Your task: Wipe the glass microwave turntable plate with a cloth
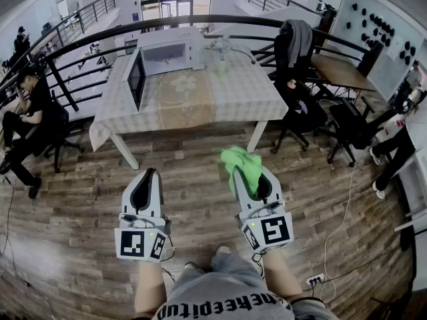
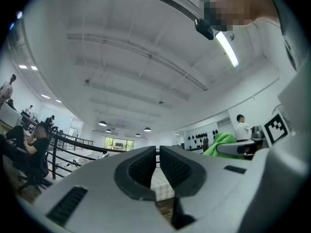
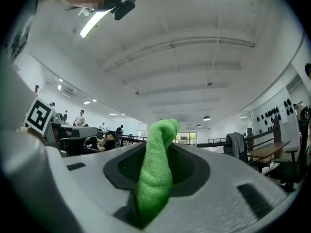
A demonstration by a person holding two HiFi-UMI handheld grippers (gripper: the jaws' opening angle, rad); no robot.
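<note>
Wooden floor (image 1: 80,205) in the near ground, far table (image 1: 220,92) under a checked cover, white microwave (image 1: 170,55) at its far left with door open, left gripper (image 1: 148,173) near, jaws pressed together on nothing, right gripper (image 1: 252,179) beside it pinching a green cloth (image 1: 240,160).

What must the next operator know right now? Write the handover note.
Left hand-held gripper: jaws shut, holding nothing.
Right hand-held gripper: shut on the green cloth, which sticks up past the jaws.
Both are held over the wooden floor, short of the table.
The microwave stands on the table with its door open. The glass plate cannot be picked out in these views.
Done: cloth is in the gripper.
Left: walk up to the table, find the plate, probably in the microwave, and wipe it.
</note>
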